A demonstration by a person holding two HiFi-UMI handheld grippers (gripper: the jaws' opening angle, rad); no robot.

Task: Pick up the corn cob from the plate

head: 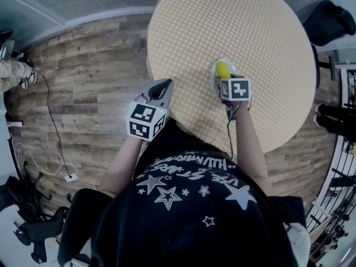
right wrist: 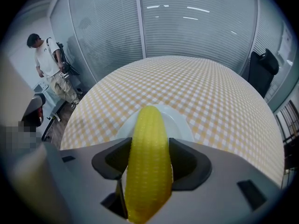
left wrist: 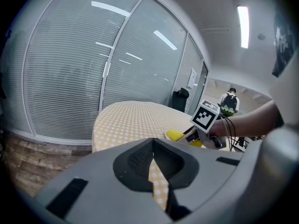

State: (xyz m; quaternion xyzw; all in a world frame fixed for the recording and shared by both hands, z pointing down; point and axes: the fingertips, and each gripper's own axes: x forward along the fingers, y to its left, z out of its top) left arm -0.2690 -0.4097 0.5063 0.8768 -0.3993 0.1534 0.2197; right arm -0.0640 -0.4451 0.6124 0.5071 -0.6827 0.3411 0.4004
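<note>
So, corn cob (right wrist: pixel 148 162): lengthwise between the right jaws, far tip over the white plate (right wrist: pixel 182 122); its flanks meet both pads
Right gripper (right wrist: pixel 149 149): tilted steeply down, clenched on the cob's near half
Left gripper (left wrist: pixel 153 146): jaws together with nothing in them; held off the table's near edge, well apart from the plate
Table (right wrist: pixel 215 87): round, yellow-checked cloth; the plate sits near its near edge
Surroundings: glass wall (right wrist: pixel 187 22) with blinds beyond the table; a person (right wrist: pixel 49 62) stands at far left
</note>
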